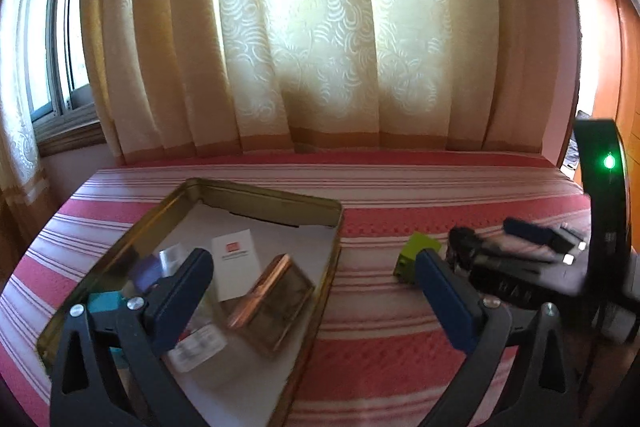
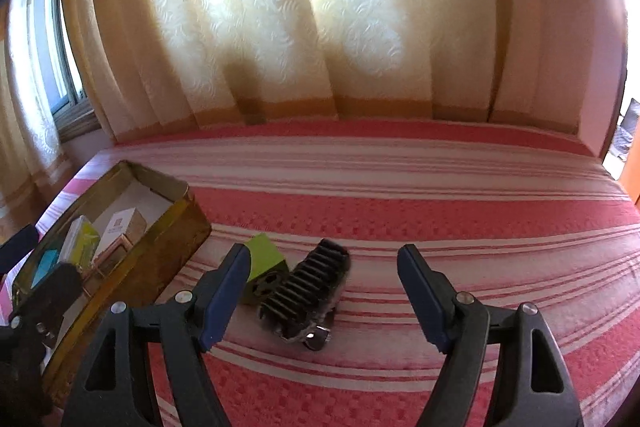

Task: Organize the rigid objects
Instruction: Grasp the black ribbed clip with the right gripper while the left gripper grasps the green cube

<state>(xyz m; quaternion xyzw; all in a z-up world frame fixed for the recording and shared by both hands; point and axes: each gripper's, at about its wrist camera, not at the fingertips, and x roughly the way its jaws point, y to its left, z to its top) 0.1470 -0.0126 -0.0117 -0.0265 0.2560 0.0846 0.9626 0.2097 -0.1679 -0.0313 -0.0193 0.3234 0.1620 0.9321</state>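
A gold metal tin (image 1: 256, 191) lies open on the striped bed. Inside it are a copper-edged box (image 1: 276, 303), a white card (image 1: 236, 263), a teal box (image 1: 105, 302) and a blister pack (image 1: 196, 347). My left gripper (image 1: 316, 283) hangs open over the tin's right rim, with nothing between its fingers. To the right of the tin, a lime-green block (image 2: 264, 261) touches a black ribbed clip (image 2: 308, 291). My right gripper (image 2: 324, 287) is open just short of the clip, its pads clear of it. The tin (image 2: 168, 251) also shows in the right wrist view.
A red and white striped bedspread (image 2: 440, 211) covers the bed, with cream curtains (image 1: 320, 47) behind and a window (image 1: 60, 39) at the left. My right gripper (image 1: 536, 243) reaches in from the right edge of the left wrist view. My left gripper (image 2: 38, 267) shows over the tin.
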